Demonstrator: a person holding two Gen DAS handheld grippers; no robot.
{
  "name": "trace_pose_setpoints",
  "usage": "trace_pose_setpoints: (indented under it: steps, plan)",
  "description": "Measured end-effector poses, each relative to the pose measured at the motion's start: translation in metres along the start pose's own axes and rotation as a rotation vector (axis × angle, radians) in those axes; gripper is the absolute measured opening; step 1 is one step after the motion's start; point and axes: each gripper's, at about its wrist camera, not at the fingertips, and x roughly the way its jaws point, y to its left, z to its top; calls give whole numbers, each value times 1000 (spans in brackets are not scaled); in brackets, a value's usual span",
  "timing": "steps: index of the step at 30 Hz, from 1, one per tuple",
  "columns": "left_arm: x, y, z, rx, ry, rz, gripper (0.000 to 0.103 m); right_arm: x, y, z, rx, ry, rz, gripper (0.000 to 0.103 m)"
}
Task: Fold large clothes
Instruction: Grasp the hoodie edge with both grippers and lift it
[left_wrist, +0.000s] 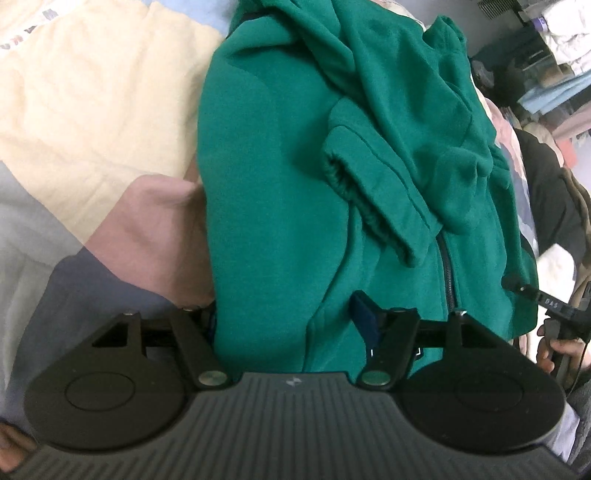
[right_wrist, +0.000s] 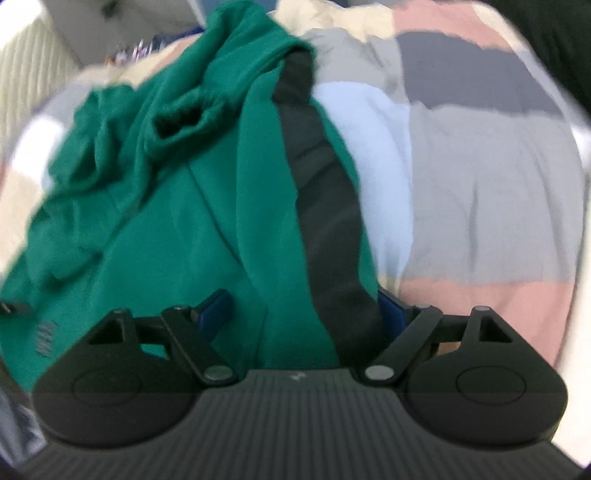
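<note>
A green zip hoodie (left_wrist: 295, 166) lies crumpled on a patchwork bedspread (left_wrist: 85, 96). Its sleeve cuff (left_wrist: 343, 173) and dark zipper (left_wrist: 448, 273) face up. My left gripper (left_wrist: 288, 317) has its fingers set wide, with the hoodie's near edge bunched between them; the left finger is hidden under the cloth. In the right wrist view the hoodie (right_wrist: 192, 206) shows a dark lining strip (right_wrist: 325, 206). My right gripper (right_wrist: 303, 314) also stands wide, with the hem and lining between its blue pads (right_wrist: 216, 306). The right gripper also shows at the left wrist view's right edge (left_wrist: 517, 286).
The bedspread (right_wrist: 480, 177) has cream, grey, pink and pale blue patches. A person's hand (left_wrist: 554, 350) holds the right gripper's handle. Shelves with stacked cloth (left_wrist: 554, 74) and dark clothing (left_wrist: 546, 192) stand beyond the bed's right side.
</note>
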Motion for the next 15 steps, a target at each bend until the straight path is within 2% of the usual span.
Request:
trace_pose_setpoints:
  steps: [2, 3, 4, 5, 6, 8, 11, 15]
  plan:
    - [-2, -2, -1, 5, -9, 6, 67, 4, 3, 1, -10, -1, -23, 77]
    - [0, -3, 0, 10, -18, 10, 60, 2, 4, 2, -16, -6, -37, 62]
    - [-4, -3, -2, 15, -23, 9, 46, -2, 4, 3, -21, -13, -42, 46]
    - [-6, -3, -3, 14, -23, -6, 35, -6, 4, 5, -11, -17, -35, 36]
    - [-9, -2, -2, 18, -24, -11, 30, -11, 5, 7, 0, -20, -28, 19]
    - [-18, -8, -1, 45, -35, -18, 14, -25, 9, 9, -20, -32, -11, 13]
    - [-45, -13, 2, 31, -76, -77, 10, -47, 15, 15, -24, -62, 56, 10]
    - [-88, -14, 9, 15, -146, -163, 9, -91, 20, 24, 5, -166, 159, 8]
